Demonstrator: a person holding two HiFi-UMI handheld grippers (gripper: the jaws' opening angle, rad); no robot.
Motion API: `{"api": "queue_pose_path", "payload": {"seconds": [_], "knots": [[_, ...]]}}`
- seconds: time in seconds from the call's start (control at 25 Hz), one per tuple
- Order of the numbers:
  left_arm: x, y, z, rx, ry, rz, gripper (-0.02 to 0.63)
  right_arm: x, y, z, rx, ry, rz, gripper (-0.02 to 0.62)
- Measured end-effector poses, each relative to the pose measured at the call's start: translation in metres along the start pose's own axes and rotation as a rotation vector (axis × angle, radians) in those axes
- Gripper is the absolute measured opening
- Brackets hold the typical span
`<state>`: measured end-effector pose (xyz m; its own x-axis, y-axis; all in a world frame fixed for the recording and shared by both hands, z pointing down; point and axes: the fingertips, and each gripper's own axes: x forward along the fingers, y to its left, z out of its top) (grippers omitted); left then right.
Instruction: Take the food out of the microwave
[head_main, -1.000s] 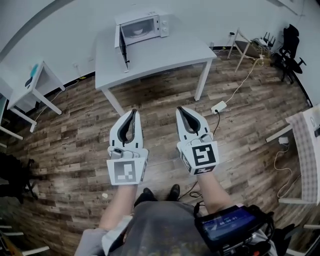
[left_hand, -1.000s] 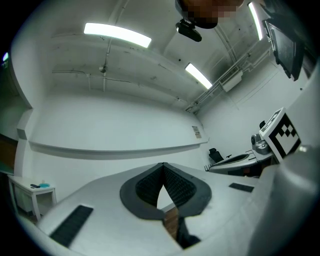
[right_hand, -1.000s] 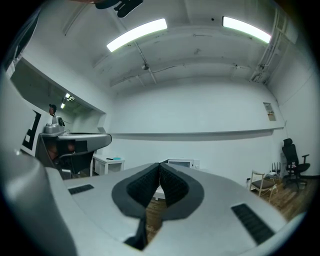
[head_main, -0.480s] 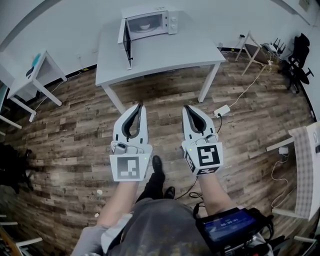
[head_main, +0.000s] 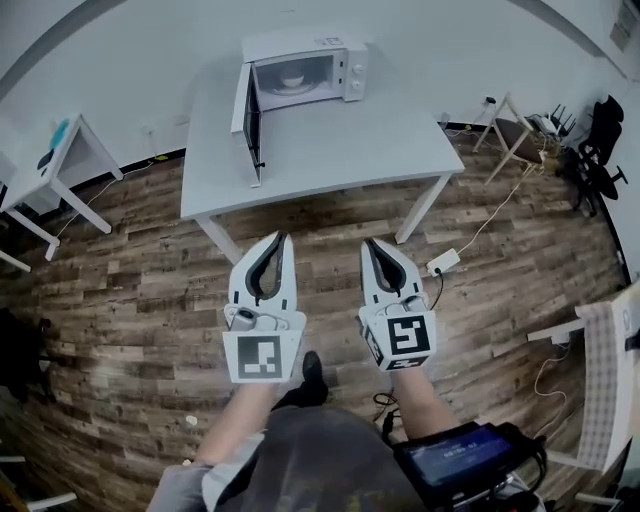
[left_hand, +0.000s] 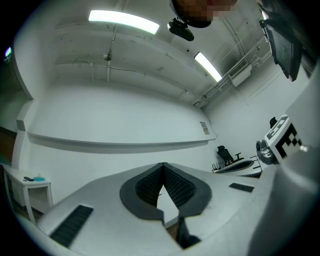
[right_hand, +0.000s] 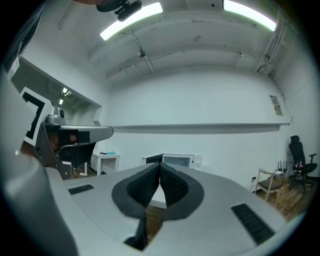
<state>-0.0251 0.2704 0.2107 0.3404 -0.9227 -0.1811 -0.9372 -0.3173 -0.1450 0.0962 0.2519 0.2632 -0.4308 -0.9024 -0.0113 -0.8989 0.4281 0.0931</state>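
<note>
Head view: left tool (head_main: 278, 238) and right tool (head_main: 370, 243) are side by side in the lower centre of the frame, over the wood floor (head_main: 120, 270). Both are well apart from the worktop (head_main: 340, 150).

Left tool (left_hand: 163, 165): tips meet, clenched on nothing. Only a narrow gap shows behind the ribbed pads. Its own view is mostly wall and ceiling lights, and the microwave cannot be found in it.

Right tool (right_hand: 160, 165): tips together, clenched, with nothing between them.

Microwave (head_main: 300, 70): top centre of the frame, at the far edge of the worktop. Its door (head_main: 250, 125) is swung wide open to the left. Inside sits a pale bowl (head_main: 292, 78). It is small in the frame, and what it holds cannot be made out.

In the right tool's view the microwave (right_hand: 176, 161) shows just above the jaw tips. Its lower part is cut off by the tool body, and the cavity is too small to read.

Other things:
- Small side table (head_main: 60, 165) at the left edge, partly cut off.
- Power strip (head_main: 442, 263) with its cable on the floor, right of the worktop leg.
- Chairs (head_main: 600, 130) at the upper right, dark and indistinct.
- Screen device (head_main: 465, 455) at the bottom right, its display unreadable.
</note>
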Motion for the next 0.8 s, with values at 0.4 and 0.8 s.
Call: {"api": "queue_pose_path", "payload": {"seconds": [0.4,0.8], "knots": [[0.089,0.051,-0.005,-0.017,-0.029,-0.003,0.006,0.098,-0.019,0.016,-0.005,-0.008,0.026,0.008],[0.155,0.050,-0.031,-0.010,-0.006,-0.034,0.006,0.152,-0.063,0.011,0.000,-0.021,0.016,0.008]]}}
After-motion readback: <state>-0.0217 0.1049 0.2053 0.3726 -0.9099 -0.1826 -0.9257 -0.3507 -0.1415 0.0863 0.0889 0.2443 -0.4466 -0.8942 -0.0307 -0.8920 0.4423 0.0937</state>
